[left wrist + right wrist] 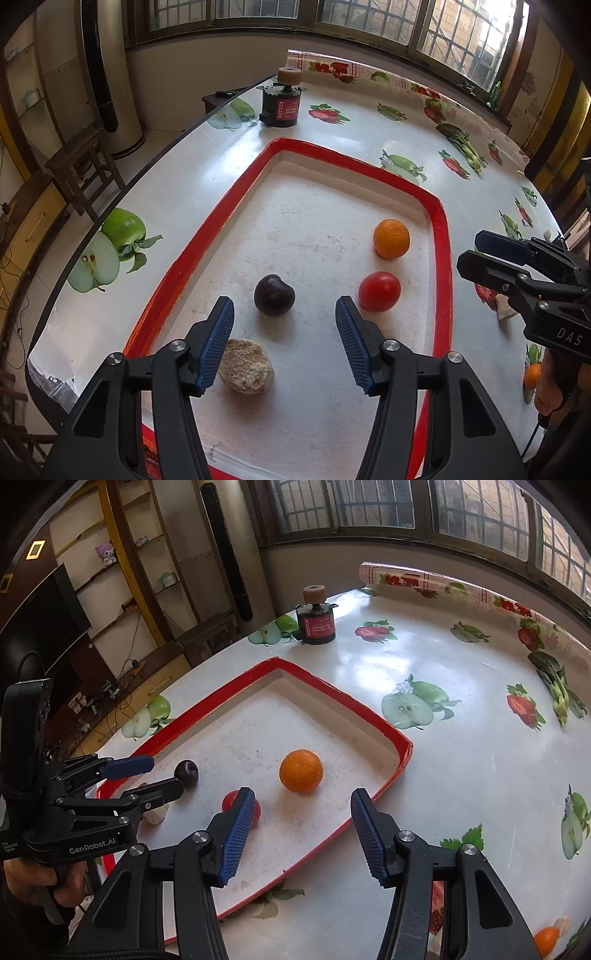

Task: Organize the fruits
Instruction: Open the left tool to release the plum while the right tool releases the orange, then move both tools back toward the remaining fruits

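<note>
The table (177,192), covered in a fruit-print cloth, is being occupied by the red-rimmed tray (441,236), whose long axis is running away from the left wrist camera. Four items are being held in the tray: the orange (391,239), the tomato (379,291), the dark plum (274,294) and the tan lump (246,366), all apart. The left gripper (285,308) is being held wide open and empty over the tray, jaws flanking the plum. The right gripper (302,801) is likewise being held wide open, empty. Only in the right wrist view is the tomato being partly hidden by a finger.
</note>
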Demonstrator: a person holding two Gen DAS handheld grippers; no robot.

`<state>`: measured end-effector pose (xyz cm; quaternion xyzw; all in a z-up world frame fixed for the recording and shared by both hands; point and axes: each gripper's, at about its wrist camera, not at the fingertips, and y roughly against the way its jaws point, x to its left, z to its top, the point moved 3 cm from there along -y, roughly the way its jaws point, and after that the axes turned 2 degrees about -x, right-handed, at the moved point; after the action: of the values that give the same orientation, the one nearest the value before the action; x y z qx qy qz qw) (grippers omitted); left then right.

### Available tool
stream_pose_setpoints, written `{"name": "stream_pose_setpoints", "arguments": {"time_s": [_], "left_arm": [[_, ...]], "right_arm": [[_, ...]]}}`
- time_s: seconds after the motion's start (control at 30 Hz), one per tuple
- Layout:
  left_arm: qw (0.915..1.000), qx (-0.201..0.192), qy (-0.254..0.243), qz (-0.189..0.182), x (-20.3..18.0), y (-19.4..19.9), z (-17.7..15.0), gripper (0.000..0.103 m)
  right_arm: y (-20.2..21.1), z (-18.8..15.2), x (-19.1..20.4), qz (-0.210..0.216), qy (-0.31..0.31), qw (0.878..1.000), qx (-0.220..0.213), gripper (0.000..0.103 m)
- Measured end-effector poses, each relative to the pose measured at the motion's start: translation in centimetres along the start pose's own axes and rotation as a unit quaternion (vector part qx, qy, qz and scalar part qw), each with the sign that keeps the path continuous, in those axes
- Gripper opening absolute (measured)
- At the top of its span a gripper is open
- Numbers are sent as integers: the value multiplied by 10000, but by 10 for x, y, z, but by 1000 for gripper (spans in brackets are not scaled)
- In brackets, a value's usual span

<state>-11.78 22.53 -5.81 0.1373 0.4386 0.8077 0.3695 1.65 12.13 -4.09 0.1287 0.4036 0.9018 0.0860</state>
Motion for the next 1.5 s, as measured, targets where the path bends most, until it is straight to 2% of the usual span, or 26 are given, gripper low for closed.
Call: {"name": "stream_pose_setpoints", "arguments": {"time_s": [0.4, 0.8, 1.5], "left_arm": [[9993, -195, -215, -251, -30, 27, -4, 56], [9961, -221, -586, -626, -79, 40, -15, 57], [9801, 46, -1456, -1351, -187, 42, -46, 57]], "right_arm": [[55, -38, -27, -237, -341, 9990, -189, 57], [116, -85, -71, -640, -885, 9929, -467, 59], [196, -162, -155, -1547, -1706, 9713, -592, 59]]}}
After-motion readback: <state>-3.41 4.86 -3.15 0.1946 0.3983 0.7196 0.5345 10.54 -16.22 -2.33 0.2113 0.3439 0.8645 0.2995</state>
